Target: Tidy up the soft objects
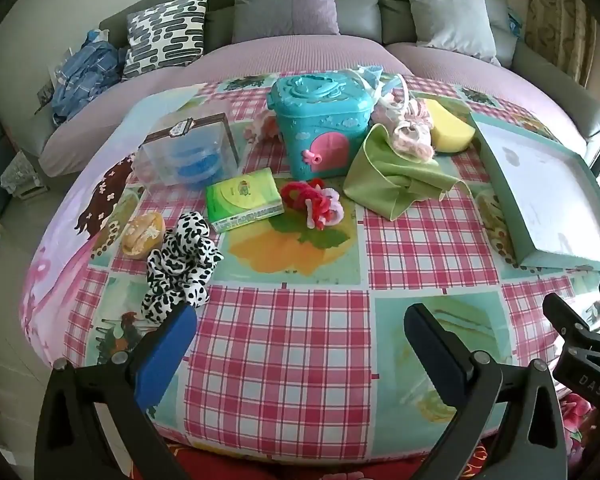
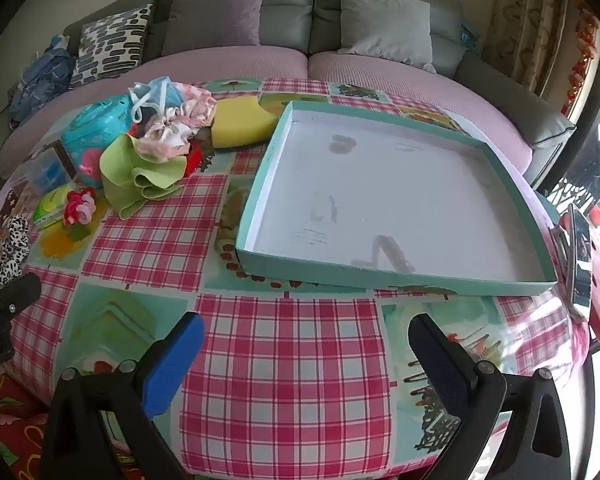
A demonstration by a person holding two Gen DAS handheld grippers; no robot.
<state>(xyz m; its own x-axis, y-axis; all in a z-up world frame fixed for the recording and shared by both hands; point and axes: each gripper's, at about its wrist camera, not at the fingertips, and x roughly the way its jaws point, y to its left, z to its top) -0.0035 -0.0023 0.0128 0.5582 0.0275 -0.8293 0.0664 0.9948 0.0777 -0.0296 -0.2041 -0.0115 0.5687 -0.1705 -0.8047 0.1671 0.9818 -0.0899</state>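
Writing: only legible marks are "DAS" on the black body of the right gripper as seen at the right edge of the left wrist view, and "LAI" on the black body at the left edge of the right wrist view; print on the green tissue pack (image 1: 244,199) and the label on the clear plastic box (image 1: 188,152) too small to read. Left gripper (image 1: 300,322): jaws spread wide, nothing between, held over the checked tablecloth (image 1: 284,344) near the table's front edge. Right gripper (image 2: 306,332): likewise spread wide, empty, over cloth just short of the tray. Soft items, all on the table, none in the tray: black-and-white spotted scrunchie (image 1: 182,264), crumpled, just ahead of the left gripper's blue pad, beside a small orange-tan round object (image 1: 143,234); red and pink hair ties (image 1: 314,202) in a loose heap betw. tissue pack and green cloth; green cloth (image 1: 392,176) folded and rumpled, w/ pale pink scrunchies (image 1: 410,134) lying on its far edge; yellow sponge (image 1: 450,126) touching those, behind the cloth; light blue fabric item (image 2: 160,92) atop the pile behind the teal toy bucket (image 1: 320,120), which has a pink door and lid shut. Teal-rimmed tray (image 2: 440,278), white inside w/ grey smudges, sits at the table's right side, holding nothing. Sofa (image 2: 288,12) w/ cushions behind the table.
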